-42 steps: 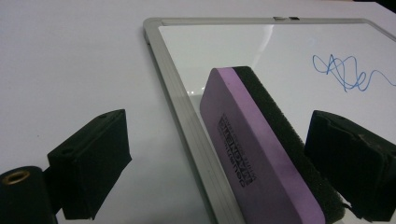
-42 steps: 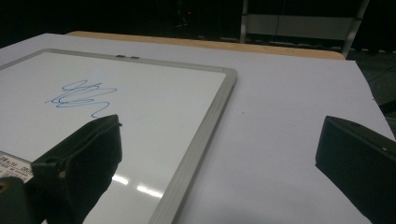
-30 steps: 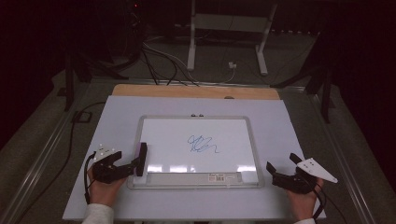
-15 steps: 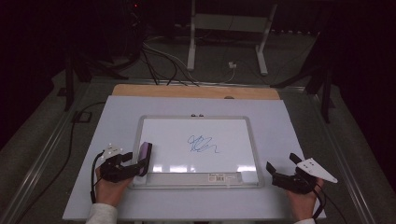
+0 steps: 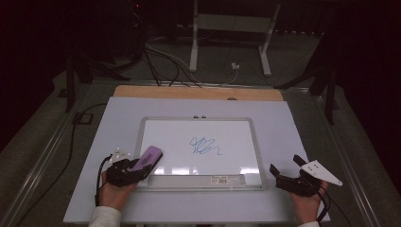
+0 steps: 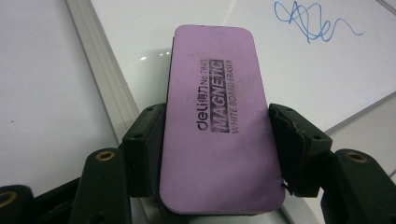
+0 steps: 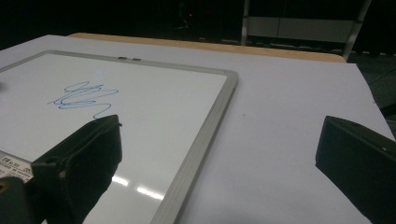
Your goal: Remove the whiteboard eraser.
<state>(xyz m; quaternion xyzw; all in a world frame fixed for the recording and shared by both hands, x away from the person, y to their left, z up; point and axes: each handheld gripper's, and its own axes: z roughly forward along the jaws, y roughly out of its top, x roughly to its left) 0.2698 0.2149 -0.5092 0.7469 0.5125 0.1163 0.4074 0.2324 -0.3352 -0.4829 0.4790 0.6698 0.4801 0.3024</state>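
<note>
Left tongs [image 5: 137, 169] clamped on a purple magnetic whiteboard eraser [image 5: 146, 158], jaws pressing its two long sides near the back end; in the left gripper view the eraser [image 6: 217, 121] lies label up, "MAGNETIC WHITE BOARD ERASER" readable, front end out over the board surface. Eraser sits at the near-left corner of the whiteboard [image 5: 236, 142], crossing the grey frame there, angled toward the board's middle. Blue scribble [image 5: 204, 146] near the board's centre, well apart from the eraser, bare white surface between them. Board lies flat on the pale tabletop [image 5: 293, 123], framed on all four sides, label strip along the near edge. Right tongs [image 5: 285, 176] spread wide, nothing between the jaws, resting on the tabletop just off the board's near-right corner; in the right gripper view the frame's right edge [image 7: 196, 154] runs between the jaws, open tabletop to its right. Wooden strip [image 5: 198, 92] along the far tabletop edge; dark floor, cables and stand legs [image 5: 194, 42] beyond.
</note>
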